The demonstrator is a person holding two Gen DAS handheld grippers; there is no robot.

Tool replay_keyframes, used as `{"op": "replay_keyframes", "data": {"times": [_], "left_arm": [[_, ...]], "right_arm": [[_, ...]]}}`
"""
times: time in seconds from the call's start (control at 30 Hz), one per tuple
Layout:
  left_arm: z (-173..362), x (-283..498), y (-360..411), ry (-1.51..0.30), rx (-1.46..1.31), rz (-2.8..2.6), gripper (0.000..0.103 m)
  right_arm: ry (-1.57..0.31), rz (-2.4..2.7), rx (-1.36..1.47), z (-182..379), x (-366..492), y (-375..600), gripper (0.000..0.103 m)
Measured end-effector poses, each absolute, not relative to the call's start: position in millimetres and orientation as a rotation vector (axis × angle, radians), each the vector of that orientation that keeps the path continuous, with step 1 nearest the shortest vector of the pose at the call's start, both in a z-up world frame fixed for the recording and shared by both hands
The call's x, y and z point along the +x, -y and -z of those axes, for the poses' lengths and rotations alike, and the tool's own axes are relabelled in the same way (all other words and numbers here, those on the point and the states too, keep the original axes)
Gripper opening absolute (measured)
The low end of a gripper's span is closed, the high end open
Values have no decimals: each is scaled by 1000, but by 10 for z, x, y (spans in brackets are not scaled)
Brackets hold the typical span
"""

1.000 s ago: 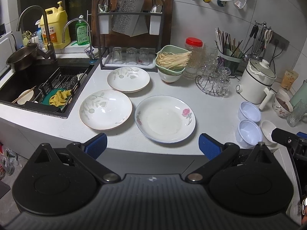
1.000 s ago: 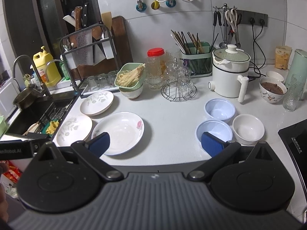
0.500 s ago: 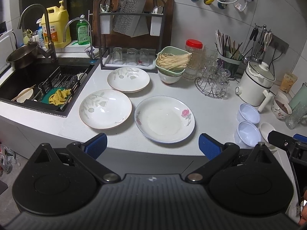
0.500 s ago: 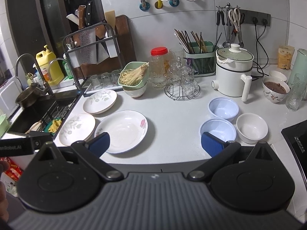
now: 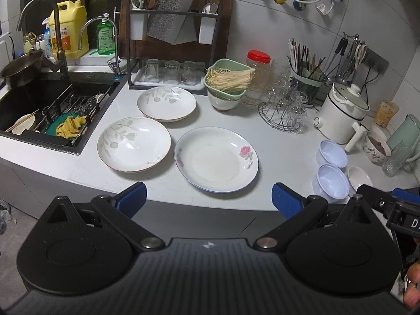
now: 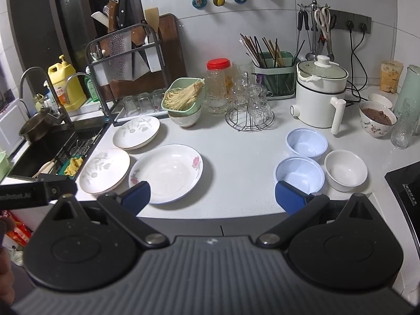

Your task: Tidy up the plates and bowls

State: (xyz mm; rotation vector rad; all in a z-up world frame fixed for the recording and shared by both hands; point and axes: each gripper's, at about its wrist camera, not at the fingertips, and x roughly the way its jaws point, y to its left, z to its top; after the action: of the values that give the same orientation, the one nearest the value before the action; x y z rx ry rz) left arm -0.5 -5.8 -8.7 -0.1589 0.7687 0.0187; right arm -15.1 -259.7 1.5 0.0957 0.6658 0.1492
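Observation:
Three plates lie on the white counter: a rose-patterned plate [image 5: 216, 159] [image 6: 166, 173] nearest, a leaf-patterned plate [image 5: 134, 143] [image 6: 104, 170] to its left, and a second leaf-patterned plate [image 5: 166, 103] [image 6: 136, 132] behind. Two pale blue bowls [image 6: 299, 175] [image 6: 306, 142] and a white bowl [image 6: 346, 170] sit at the right; they also show in the left wrist view [image 5: 332, 181]. My left gripper [image 5: 208, 200] is open and empty before the counter's front edge. My right gripper [image 6: 212, 197] is open and empty, level with that edge.
A sink [image 5: 39, 110] with a rack lies at the left. A knife rack with glasses [image 5: 170, 52], a green basket of noodles [image 5: 228, 80], a glass jar [image 6: 218, 86], a wire glass stand [image 6: 249, 113], a white electric pot [image 6: 319, 97] and a filled bowl [image 6: 378, 120] line the back.
Both grippers have drifted slightly; the counter looks a little nearer in each view. Nothing on the counter has moved.

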Motion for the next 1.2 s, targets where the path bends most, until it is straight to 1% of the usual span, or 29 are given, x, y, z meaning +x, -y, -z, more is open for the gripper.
{"op": "replay_keyframes", "data": {"times": [0.27,0.9,0.93,1.0,1.2], "left_arm": [[168,62,50,-784,-151,4,103],[125,162,13,-782,-171,4,103],[130,173,15,-783,-167,3,103],[128,188,16,-779,-156,3,103],[137,232,-143,-777,-174,-50,103]], "right_arm": [[-664,-119,123,50,-117,2608,103],[-705,-214,185,49,-54,2623,103],[-722,-217,188,64,-32,2614,102],[-734,-222,186,94,-12,2595,98],[-726,-274,175,117,99,2481,98]]}}
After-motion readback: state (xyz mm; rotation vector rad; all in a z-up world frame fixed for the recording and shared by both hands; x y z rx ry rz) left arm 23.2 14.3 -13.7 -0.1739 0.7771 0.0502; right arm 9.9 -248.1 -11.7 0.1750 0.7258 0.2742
